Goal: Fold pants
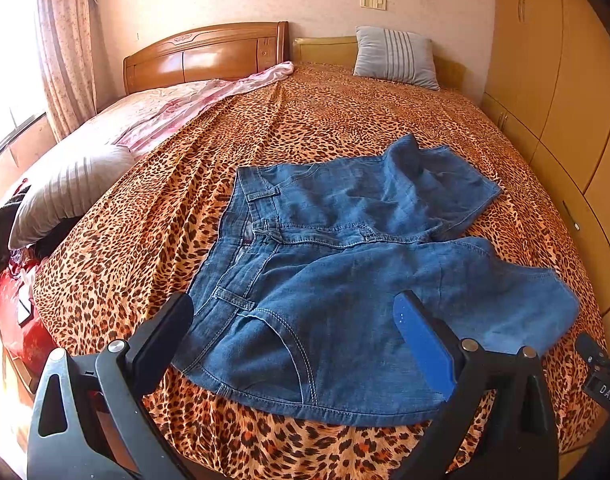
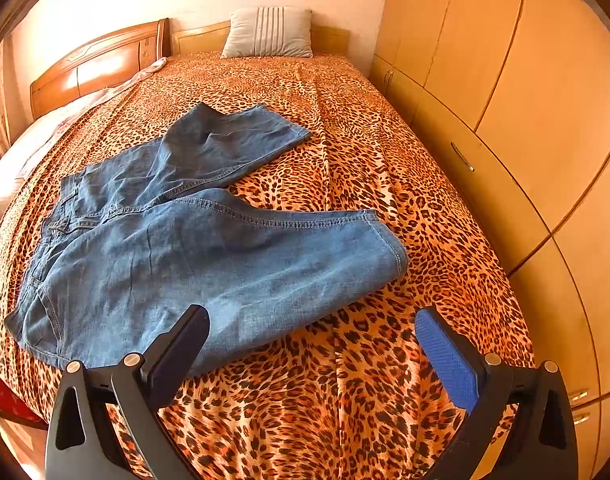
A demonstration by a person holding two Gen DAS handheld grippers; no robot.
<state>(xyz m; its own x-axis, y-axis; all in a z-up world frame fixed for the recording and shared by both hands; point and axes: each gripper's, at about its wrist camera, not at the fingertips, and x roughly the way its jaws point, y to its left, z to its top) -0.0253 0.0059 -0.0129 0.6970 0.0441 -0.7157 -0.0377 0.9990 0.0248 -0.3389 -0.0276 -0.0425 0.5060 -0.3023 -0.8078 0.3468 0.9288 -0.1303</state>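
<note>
Blue denim shorts (image 1: 345, 272) lie spread flat on a leopard-print bedspread (image 1: 305, 120), waistband to the left and both legs pointing right. My left gripper (image 1: 295, 308) hovers open over the near hip and pocket, nothing between its fingers. In the right wrist view the shorts (image 2: 193, 248) fill the left half, the near leg's hem ending at centre right. My right gripper (image 2: 315, 322) is open above the bedspread (image 2: 365, 160), just past that hem; its left finger (image 2: 185, 340) overlaps the leg's lower edge. Part of the right gripper (image 1: 601, 364) shows at the left view's right border.
Striped grey pillows sit at the headboard (image 1: 397, 56) and the bed's left side (image 1: 69, 192). A pink sheet (image 1: 177, 108) covers the far left. Wooden wardrobe doors (image 2: 525, 100) run close along the right. Red and dark items (image 1: 17, 312) pile at the near left corner.
</note>
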